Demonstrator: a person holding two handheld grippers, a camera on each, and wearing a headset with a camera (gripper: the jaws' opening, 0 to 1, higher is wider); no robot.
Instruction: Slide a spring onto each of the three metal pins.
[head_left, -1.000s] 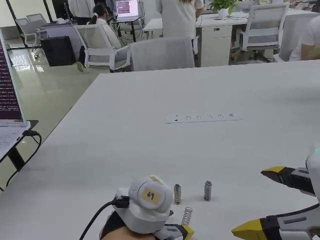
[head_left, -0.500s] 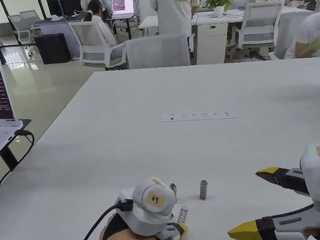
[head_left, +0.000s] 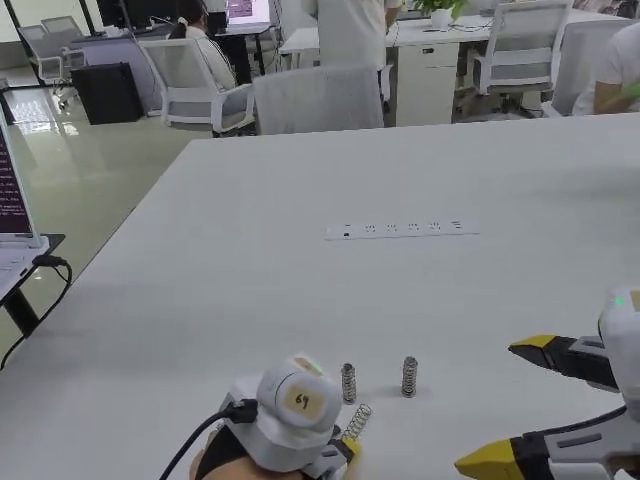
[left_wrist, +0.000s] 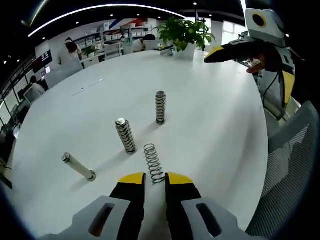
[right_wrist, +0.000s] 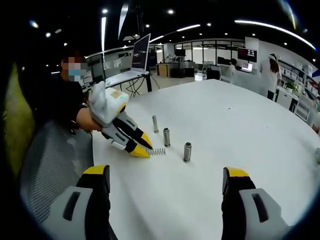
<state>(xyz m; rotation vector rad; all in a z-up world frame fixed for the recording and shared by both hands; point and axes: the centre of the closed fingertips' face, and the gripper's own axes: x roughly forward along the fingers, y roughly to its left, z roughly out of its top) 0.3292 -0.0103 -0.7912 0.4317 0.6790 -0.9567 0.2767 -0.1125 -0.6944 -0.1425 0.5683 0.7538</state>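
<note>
Left gripper view: the left gripper (left_wrist: 155, 179) pinches one end of the thin silver coil spring (left_wrist: 153, 161), held near the bare silver metal pin (left_wrist: 78, 166). The spring looks light and whippy and may buckle, so gripping nearer mid-coil should steady it. The right gripper (right_wrist: 165, 176) is spread wide, well apart from that pin.

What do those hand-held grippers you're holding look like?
Each has a rounded white-grey body and two black jaws tipped in yellow. The left hand-held gripper carries a sticker marked 69 and a black cable; the right hand-held gripper shows a green light.
</note>
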